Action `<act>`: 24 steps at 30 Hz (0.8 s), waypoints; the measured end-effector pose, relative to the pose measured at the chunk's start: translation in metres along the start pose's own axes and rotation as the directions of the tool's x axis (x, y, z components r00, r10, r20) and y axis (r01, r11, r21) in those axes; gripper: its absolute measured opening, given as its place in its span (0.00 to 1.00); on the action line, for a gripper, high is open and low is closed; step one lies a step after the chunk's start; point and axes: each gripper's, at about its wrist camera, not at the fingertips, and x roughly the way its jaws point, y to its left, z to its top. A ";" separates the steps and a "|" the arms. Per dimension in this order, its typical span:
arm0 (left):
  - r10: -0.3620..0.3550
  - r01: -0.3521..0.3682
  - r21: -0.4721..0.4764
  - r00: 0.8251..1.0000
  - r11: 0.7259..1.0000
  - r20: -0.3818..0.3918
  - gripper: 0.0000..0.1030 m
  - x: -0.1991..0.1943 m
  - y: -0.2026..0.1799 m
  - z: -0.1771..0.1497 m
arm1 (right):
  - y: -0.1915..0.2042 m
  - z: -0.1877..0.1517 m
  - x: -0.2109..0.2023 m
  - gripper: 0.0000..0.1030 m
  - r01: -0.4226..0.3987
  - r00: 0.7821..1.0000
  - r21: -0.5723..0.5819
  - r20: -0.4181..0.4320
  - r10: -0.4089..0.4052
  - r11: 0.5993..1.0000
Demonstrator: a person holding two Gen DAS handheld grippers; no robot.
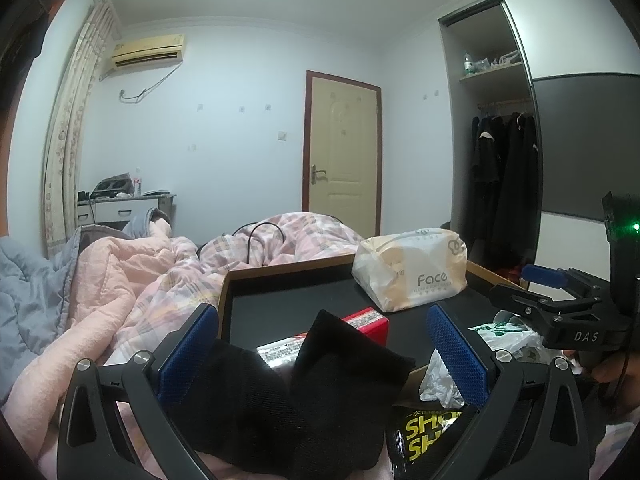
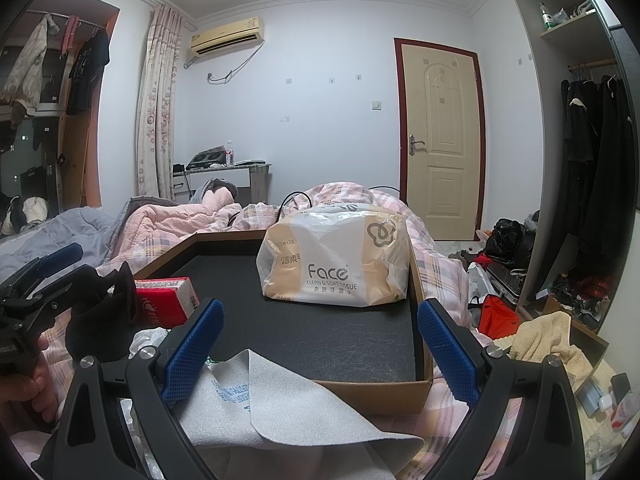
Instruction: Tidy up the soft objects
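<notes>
A shallow cardboard tray (image 2: 422,280) with a black floor lies on the bed. A pack of Face tissues (image 2: 336,258) in a plastic bag stands in its far right corner; it also shows in the left wrist view (image 1: 412,270). My left gripper (image 1: 322,354) is open, with a black sock (image 1: 304,392) lying loosely between its fingers. In the right wrist view the sock (image 2: 102,312) shows at the left. My right gripper (image 2: 318,354) is open above a grey cloth (image 2: 276,412) that lies between its fingers at the tray's near edge.
A red tissue box (image 1: 360,326) sits at the tray's near left. Crumpled white plastic (image 1: 438,380) and a black packet with yellow letters (image 1: 428,436) lie in front. Pink and grey quilts (image 1: 120,280) cover the bed. Clutter lies on the floor by the wardrobe (image 2: 576,160).
</notes>
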 end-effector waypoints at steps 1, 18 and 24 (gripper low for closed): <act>0.000 0.000 0.000 1.000 1.000 0.001 1.00 0.000 0.000 0.000 | 0.000 0.000 0.000 0.94 0.000 1.000 0.000 0.000 0.000 1.000; -0.010 0.010 0.010 1.000 1.000 0.011 1.00 -0.002 0.000 -0.001 | 0.000 0.000 0.000 0.94 0.000 1.000 -0.001 0.000 0.000 1.000; -0.013 0.013 0.017 1.000 1.000 0.014 1.00 -0.002 0.000 -0.002 | 0.000 0.000 0.000 0.94 0.000 1.000 0.000 0.000 0.000 1.000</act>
